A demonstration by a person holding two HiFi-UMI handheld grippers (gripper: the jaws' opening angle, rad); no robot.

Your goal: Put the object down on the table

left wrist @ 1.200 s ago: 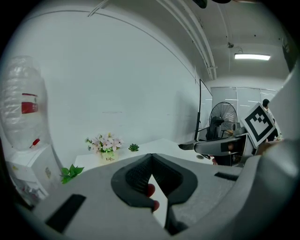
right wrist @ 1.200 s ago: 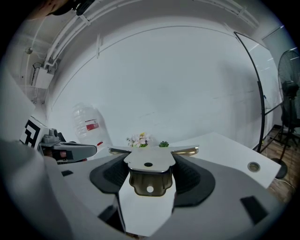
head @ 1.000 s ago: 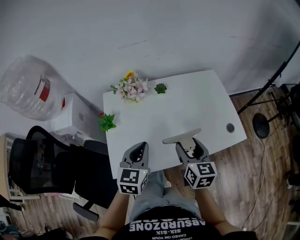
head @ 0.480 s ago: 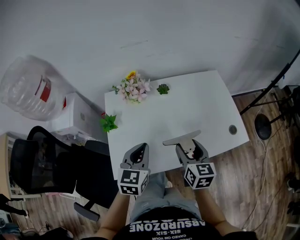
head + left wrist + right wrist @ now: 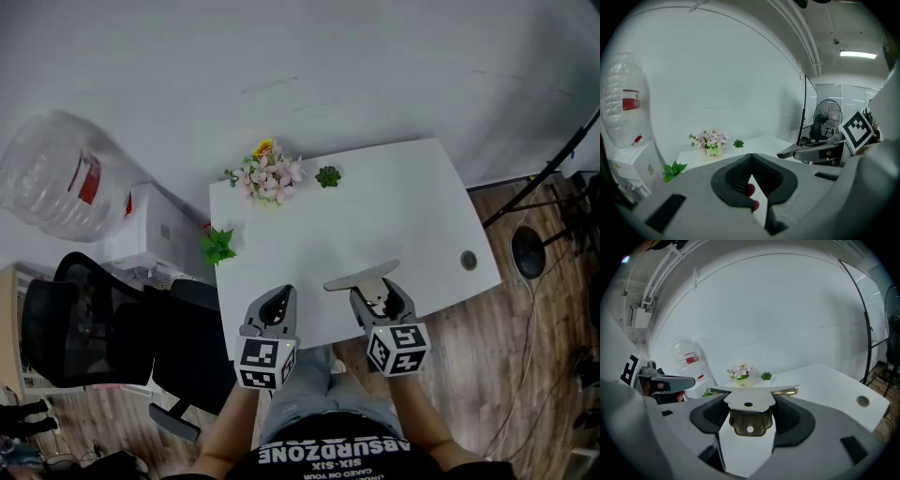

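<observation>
1. The left gripper point(image 5: 277, 298) hangs over the near edge of the table point(image 5: 375, 202). Its jaws are closed together with nothing between them. It stands where it stood one second ago.
2. The right gripper point(image 5: 373, 292) is clamped on the narrow end of the metal object point(image 5: 361, 275), and the wide flat end points forward. It has almost not shifted.
3. The object stays above the near part of the table and seems not yet to touch it. I judge that the lowering and the release are still to come.
</observation>
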